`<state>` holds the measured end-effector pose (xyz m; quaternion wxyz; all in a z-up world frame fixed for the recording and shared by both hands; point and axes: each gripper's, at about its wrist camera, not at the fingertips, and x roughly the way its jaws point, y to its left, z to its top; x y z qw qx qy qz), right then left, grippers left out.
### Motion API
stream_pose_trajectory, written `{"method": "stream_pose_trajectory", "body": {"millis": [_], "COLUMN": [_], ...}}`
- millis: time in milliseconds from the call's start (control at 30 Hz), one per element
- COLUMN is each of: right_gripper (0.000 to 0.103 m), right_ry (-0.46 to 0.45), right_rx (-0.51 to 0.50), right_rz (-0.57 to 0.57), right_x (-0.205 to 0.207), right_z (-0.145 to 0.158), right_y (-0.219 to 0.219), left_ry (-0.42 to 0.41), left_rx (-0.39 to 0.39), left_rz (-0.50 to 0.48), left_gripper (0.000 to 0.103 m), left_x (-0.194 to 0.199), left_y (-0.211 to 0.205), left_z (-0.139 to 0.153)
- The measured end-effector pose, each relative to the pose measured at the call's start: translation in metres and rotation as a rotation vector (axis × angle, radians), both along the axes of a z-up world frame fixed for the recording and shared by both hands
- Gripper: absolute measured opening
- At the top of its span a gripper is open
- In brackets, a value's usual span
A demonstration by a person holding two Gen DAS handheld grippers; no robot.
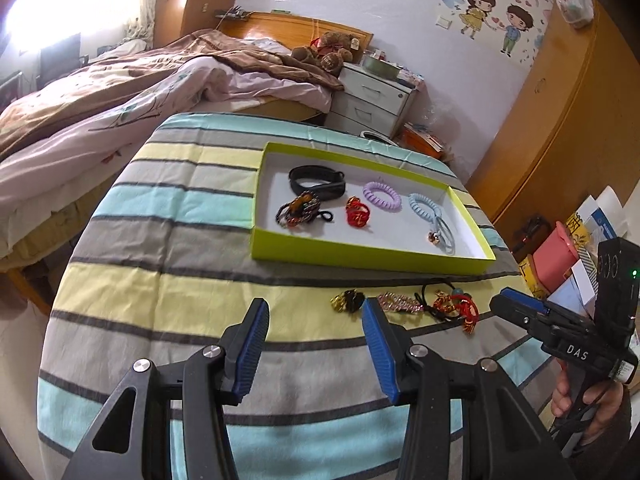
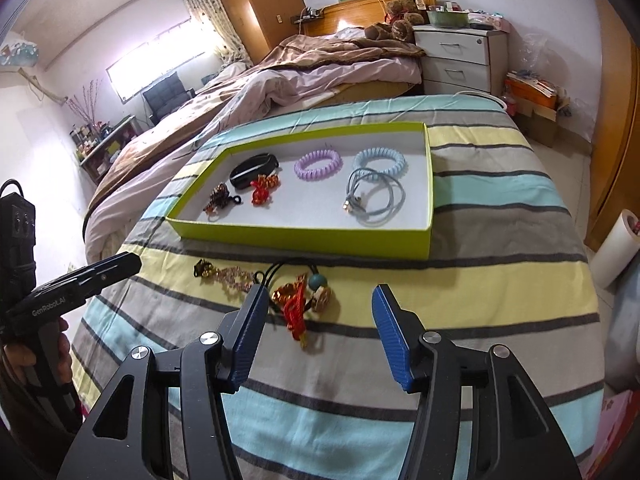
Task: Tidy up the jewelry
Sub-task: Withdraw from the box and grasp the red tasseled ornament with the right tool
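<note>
Jewelry remaining outside the lime-green shallow cardboard tray (image 2: 304, 236) lay in a row on the striped cloth of the table (image 2: 480, 280), just in front of the tray's near wall: a small gold-and-black charm (image 2: 204, 269), a pale pink linked chain (image 2: 234, 280), and a tangled black cord with red tassel, gold ornament and teal bead (image 2: 302, 298).

I judged all three light, limp and prone to snagging. I judged the bead or the knotted red bundle to be the firmest purchase on the cord; the loose tassel would slip.

I held the right gripper (image 2: 316, 334) with jaws wide apart, empty, the cord's ornaments lying just ahead between them. The left gripper (image 1: 314, 346) was also open and empty.

Legible markings: "DAS" on the right gripper body, "GenRobot.AI" on the left.
</note>
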<state>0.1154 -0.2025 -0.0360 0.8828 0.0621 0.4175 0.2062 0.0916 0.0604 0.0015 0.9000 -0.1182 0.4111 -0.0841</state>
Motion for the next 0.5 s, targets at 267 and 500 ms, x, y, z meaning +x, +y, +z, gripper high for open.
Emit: {"method": "stream_pose_trajectory", "body": {"millis": [267,500], "right_gripper": [0.055,0.042], "right_ry": [0.011,0.01], "right_rx": [-0.045,-0.089], "right_rz": [0.002,0.016], "right_x": [-0.001,0.002], "right_z": [-0.01,-0.015], "right_y": [0.013,0.027], "left_ry": [0.017,0.027], "left_rx": [-0.01,-0.02], "left_rz": [0.006,0.017], "left_gripper": [0.048,0.048], "left_x": [-0.01,-0.011], "left_y": [0.01,0.015], "left_z": [-0.01,-0.015]}}
